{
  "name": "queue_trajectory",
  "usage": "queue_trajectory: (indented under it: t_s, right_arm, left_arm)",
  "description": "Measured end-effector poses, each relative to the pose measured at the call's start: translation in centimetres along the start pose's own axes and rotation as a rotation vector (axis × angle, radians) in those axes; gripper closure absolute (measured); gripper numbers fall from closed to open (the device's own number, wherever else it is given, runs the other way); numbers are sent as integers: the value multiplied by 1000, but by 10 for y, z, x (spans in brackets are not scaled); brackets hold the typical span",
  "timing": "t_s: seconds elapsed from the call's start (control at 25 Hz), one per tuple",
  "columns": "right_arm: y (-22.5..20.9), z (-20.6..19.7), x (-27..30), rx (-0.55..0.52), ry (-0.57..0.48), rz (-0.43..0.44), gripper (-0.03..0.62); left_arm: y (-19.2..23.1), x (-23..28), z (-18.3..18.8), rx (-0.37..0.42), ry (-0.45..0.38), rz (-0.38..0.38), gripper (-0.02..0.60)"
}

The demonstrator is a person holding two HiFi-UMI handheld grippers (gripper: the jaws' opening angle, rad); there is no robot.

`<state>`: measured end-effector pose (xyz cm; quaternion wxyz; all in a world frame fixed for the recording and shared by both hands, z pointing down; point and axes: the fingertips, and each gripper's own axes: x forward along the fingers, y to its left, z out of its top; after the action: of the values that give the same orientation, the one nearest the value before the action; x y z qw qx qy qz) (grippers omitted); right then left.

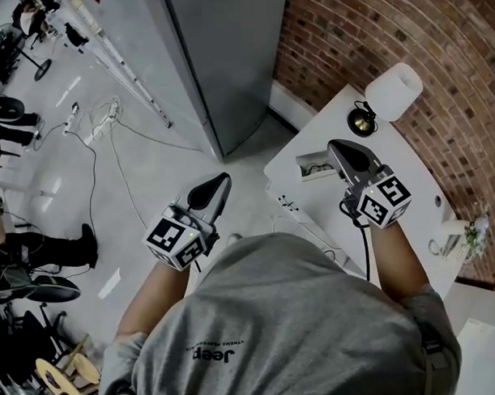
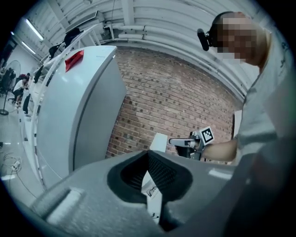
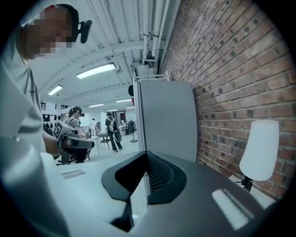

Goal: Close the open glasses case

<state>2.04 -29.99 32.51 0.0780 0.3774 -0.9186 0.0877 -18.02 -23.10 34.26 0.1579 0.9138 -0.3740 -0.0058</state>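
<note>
The glasses case (image 1: 315, 165) lies open near the left end of the white table (image 1: 426, 191); it is small and pale with a grey inside. My right gripper (image 1: 334, 145) hangs over the table just right of the case, jaws shut and empty; in its own view the right gripper (image 3: 147, 155) points along the tabletop. My left gripper (image 1: 225, 177) hangs over the floor, left of the table and apart from the case, also shut on nothing. The left gripper (image 2: 149, 155) looks toward the table's corner (image 2: 157, 140) and the right gripper (image 2: 192, 140). Neither gripper view shows the case.
A white lamp (image 1: 393, 91) stands at the table's far end against the brick wall (image 1: 446, 70). A tall grey cabinet (image 1: 228, 62) stands left of the table. Cables (image 1: 112, 139) run across the floor. Small white items (image 1: 453, 232) sit at the table's right edge.
</note>
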Motion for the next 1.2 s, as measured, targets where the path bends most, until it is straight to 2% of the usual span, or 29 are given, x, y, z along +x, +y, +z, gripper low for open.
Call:
queue_trajectory:
  t_s: [0.24, 0.56, 0.88, 0.92, 1.0, 1.04, 1.12, 1.2]
  right_arm:
    - [-18, -1, -5, 5, 1, -17, 585]
    - [-44, -8, -20, -3, 13, 31, 585]
    - [-49, -10, -23, 5, 13, 48, 582]
    - [-46, -11, -22, 1, 17, 67, 549]
    - [-37, -13, -23, -27, 35, 128, 427]
    - [-32, -15, -23, -54, 50, 158, 381]
    - [-28, -20, -23, -112, 80, 202, 319]
    - [-29, -26, -24, -163, 112, 238, 290]
  left_arm:
    - [9, 25, -2, -39, -17, 13, 584]
    - [-9, 51, 3, -55, -54, 72, 584]
    - [-18, 59, 5, -30, -53, 53, 583]
    - [-20, 61, 5, -33, -49, 32, 571]
    - [-25, 66, 3, -25, -31, -23, 437]
    - [-27, 69, 1, -11, -18, -48, 401]
    - [-29, 74, -4, 25, 10, -86, 361]
    - [-28, 82, -10, 53, 42, -113, 344]
